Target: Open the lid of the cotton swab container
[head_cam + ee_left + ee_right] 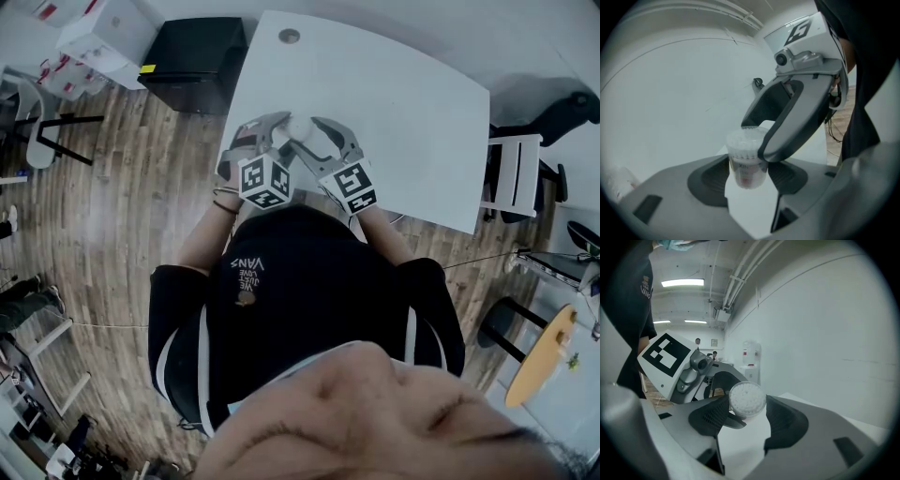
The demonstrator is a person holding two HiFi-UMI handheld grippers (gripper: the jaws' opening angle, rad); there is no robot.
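The cotton swab container [298, 127] is a small clear cylinder packed with white swabs. It is held above the white table [403, 112], just in front of the person's chest. My left gripper [749, 180] is shut on its body [747, 164], with one pad on each side. My right gripper [747, 405] faces its round top end [747, 399]. That top sits between the wide-spread jaws, and the right pad stands clear of it. One finger of the right gripper [797, 117] crosses the container's upper rim in the left gripper view. Whether a lid is on I cannot tell.
A black cabinet [197, 61] stands off the table's far left corner, with white boxes [103, 37] beside it. A chair [520, 173] stands at the table's right end, and a yellow round table [544, 356] further right. The floor is wood.
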